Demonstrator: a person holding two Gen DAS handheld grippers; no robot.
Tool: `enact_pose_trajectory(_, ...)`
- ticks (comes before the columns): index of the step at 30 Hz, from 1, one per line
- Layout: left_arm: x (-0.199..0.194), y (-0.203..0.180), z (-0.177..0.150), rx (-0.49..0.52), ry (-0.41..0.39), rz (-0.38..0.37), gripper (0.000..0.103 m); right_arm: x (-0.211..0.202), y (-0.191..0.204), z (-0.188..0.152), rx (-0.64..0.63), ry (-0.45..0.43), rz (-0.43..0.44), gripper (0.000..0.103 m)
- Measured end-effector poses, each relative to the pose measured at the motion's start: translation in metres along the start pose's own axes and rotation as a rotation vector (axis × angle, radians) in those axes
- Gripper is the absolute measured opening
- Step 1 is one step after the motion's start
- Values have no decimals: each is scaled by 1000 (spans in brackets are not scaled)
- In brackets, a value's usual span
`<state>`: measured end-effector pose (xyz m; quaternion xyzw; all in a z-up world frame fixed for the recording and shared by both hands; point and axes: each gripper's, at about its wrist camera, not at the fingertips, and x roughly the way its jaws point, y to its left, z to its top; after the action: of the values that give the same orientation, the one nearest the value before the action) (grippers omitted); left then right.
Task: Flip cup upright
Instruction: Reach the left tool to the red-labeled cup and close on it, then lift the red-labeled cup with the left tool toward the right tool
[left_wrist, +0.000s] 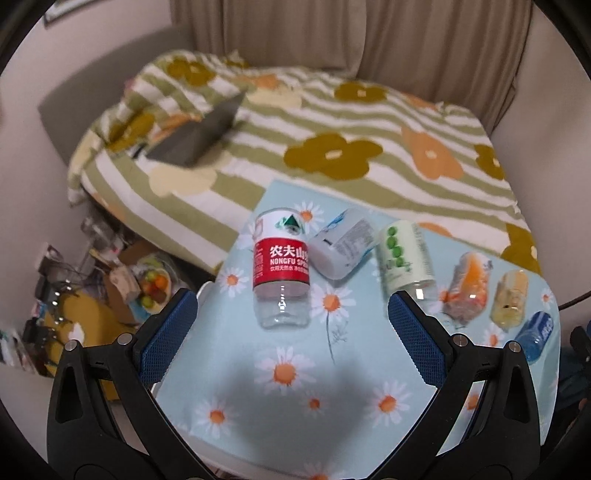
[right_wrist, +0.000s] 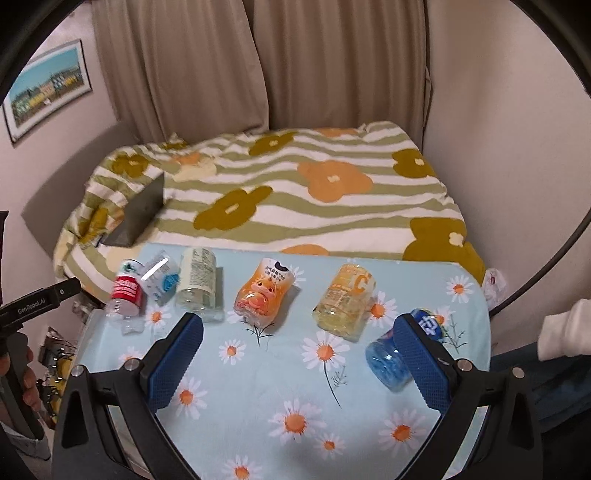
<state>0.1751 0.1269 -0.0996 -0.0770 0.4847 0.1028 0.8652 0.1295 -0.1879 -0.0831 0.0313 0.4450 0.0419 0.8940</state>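
Both grippers hover over the daisy cloth, jaws spread and holding nothing: left gripper before the red cup, lying on its side; right gripper beside the blue cup.

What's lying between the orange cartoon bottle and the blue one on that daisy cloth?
A yellow bottle lies on its side between the orange cartoon bottle and the blue bottle; the right wrist view shows it best.

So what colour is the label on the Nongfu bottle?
Red with white writing on the Nongfu bottle, clearest in the left wrist view.
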Motion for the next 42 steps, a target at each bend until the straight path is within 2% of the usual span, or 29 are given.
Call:
enact_pose_trajectory(7,81,12,16,27,125,-17,103,50,29,4,-16,80,-38,103)
enact_pose_trajectory(11,110,17,21,23,181,-22,103,73,41,6,-30,114,-72,103)
enact_pose_trajectory(15,133,20,23,20,237,-32,98,90,47,10,-12,134,-91,103)
enact_pose_trajectory(20,151,19,24,20,293,-63,86,101,49,13,7,153,-117,103)
enact_pose_trajectory(23,160,19,21,19,325,-90,67,106,53,14,20,159,-126,103)
enact_pose_trajectory(33,148,18,18,53,292,-100,67,102,57,15,28,148,-142,103)
enact_pose_trajectory(42,96,6,6,77,212,-76,67,74,46,12,22,110,-94,103)
